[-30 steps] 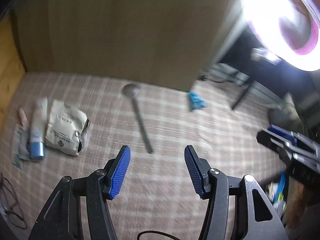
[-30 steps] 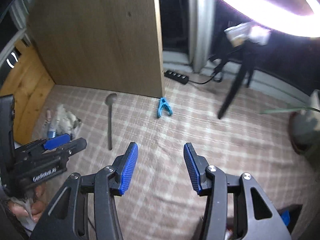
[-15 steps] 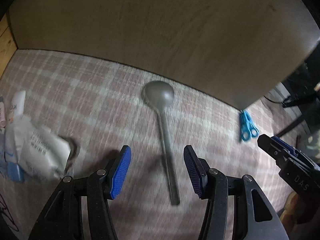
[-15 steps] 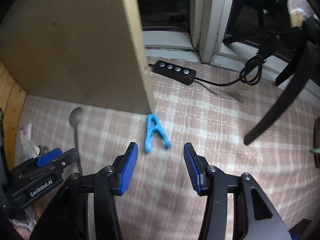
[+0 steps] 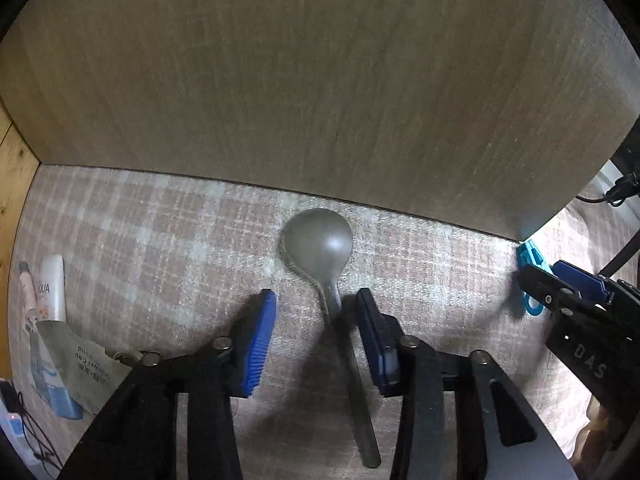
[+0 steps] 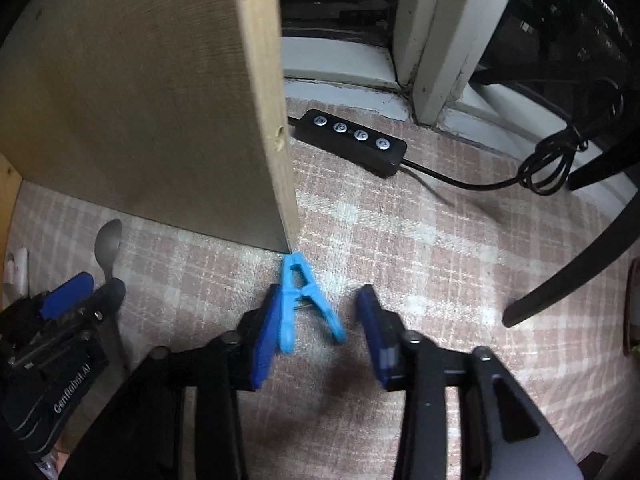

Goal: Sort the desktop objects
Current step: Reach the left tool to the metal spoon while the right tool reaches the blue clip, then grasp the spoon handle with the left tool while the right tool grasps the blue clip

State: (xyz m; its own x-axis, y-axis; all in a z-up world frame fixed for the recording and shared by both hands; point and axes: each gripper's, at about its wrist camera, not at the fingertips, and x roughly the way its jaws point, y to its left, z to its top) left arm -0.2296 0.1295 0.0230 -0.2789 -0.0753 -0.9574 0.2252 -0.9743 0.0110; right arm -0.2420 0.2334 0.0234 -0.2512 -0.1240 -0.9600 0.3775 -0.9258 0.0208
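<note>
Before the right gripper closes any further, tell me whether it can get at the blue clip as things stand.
Probably yes. The right gripper straddles the blue clip on the checked cloth, jaws closing, nothing between. The clip's tip sits against the wooden board, which may crowd the left finger.

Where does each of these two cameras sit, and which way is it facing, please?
Left wrist: on the left gripper, looking steeply down between its closing blue-padded fingers at the grey metal spoon on the pink checked cloth.
Right wrist: on the right gripper, looking steeply down; its closing fingers flank the blue plastic clip.
Shared: spoon, clip, cloth, upright wooden board, and each sees the other gripper.
</note>
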